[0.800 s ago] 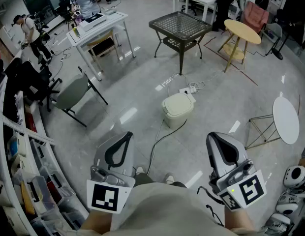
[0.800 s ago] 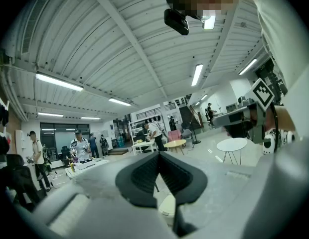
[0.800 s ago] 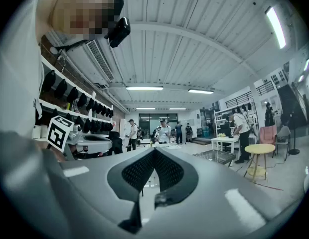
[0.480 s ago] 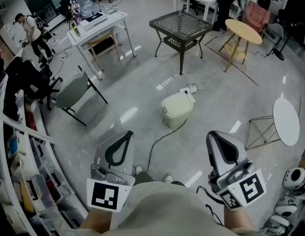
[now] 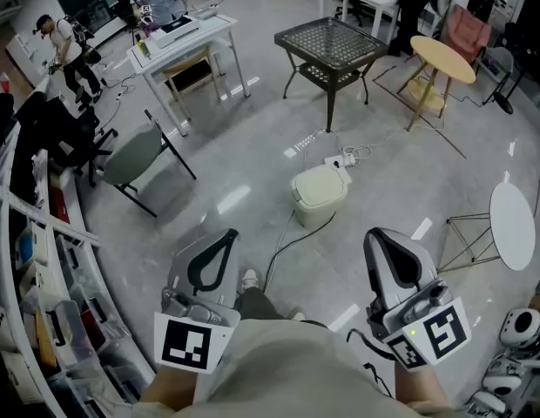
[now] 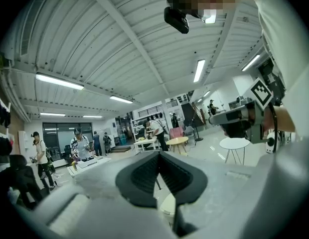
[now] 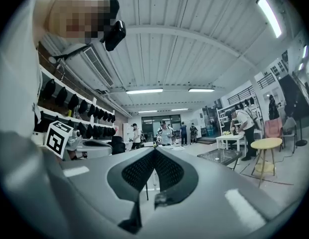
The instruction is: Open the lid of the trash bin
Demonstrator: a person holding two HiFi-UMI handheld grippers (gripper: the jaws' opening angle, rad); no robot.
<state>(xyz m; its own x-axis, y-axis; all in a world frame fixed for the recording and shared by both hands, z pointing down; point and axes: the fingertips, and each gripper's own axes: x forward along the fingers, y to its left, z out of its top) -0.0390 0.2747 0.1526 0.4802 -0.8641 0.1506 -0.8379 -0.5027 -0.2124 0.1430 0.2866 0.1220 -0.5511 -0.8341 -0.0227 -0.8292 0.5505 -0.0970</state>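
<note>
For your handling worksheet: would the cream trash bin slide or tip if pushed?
Probably slides: the trash bin looks like small, light plastic on a glossy floor. Its squat shape likely resists tipping.

No word, number or brand is legible anywhere. The left gripper (image 5: 226, 236) and right gripper (image 5: 375, 237) bear only black-and-white square markers (image 5: 185, 348) (patterns, not letters).

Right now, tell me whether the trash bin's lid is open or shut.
Shut. In the head view the lid lies flat on the trash bin, with no inside showing.
</note>
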